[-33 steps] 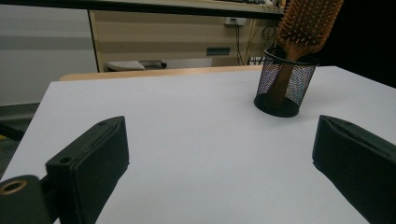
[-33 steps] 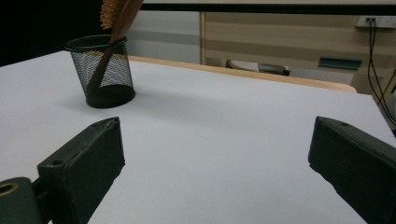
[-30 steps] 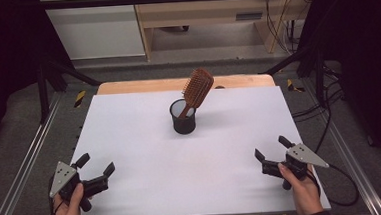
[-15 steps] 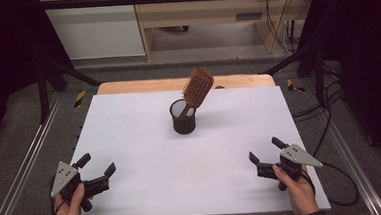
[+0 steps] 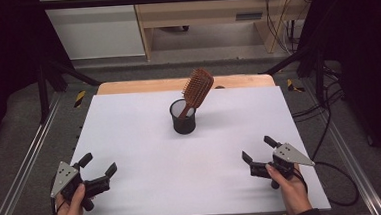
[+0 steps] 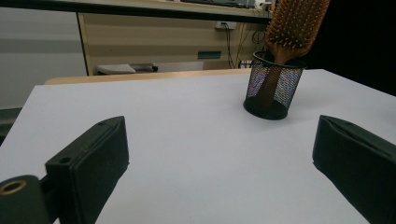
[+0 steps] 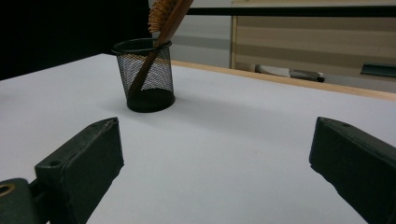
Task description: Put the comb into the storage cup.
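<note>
Now | hairbrush [image 5: 198, 89] leans head-up in mesh cup [image 5: 183, 117], mid-table, far side | likely light, stiff wood; cup may tip | grab the neck above the rim | left gripper [image 5: 98, 170], right gripper [image 5: 259, 156]: jaws wide, empty, near edge

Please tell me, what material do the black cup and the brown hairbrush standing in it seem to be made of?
The cup looks like black metal wire mesh with a matte finish: its wall is a fine grid you can see through, with a solid rim and base. The hairbrush appears to be wood, or possibly wood-coloured plastic: handle and paddle head are warm reddish brown with a slight sheen, and the bristles match that colour.
</note>
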Demonstrator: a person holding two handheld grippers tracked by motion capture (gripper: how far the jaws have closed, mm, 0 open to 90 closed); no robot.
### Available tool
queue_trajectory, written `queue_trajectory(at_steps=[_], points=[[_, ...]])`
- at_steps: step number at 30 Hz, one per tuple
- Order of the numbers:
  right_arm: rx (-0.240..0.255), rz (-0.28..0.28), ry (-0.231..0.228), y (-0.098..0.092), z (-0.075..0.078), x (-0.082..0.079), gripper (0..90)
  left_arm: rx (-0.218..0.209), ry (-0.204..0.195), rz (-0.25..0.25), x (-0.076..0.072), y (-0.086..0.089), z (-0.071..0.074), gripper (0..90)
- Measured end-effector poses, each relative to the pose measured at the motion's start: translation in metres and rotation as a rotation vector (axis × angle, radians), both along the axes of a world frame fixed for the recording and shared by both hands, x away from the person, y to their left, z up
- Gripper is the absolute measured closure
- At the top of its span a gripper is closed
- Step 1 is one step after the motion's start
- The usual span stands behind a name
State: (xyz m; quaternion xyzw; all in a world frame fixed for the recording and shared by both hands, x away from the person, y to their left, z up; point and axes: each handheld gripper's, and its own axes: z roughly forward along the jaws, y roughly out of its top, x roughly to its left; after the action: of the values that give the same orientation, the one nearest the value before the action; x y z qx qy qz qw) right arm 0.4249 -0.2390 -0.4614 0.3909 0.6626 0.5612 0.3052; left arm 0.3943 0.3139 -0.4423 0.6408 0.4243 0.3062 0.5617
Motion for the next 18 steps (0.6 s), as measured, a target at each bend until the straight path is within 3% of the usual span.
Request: queue_trajectory(at_steps=[18], points=[[0.008, 0.026, -0.037, 0.012, 0.001, 0.013, 3.3, 0.013, -0.029, 0.002, 0.002, -0.004, 0.001, 4.0]])
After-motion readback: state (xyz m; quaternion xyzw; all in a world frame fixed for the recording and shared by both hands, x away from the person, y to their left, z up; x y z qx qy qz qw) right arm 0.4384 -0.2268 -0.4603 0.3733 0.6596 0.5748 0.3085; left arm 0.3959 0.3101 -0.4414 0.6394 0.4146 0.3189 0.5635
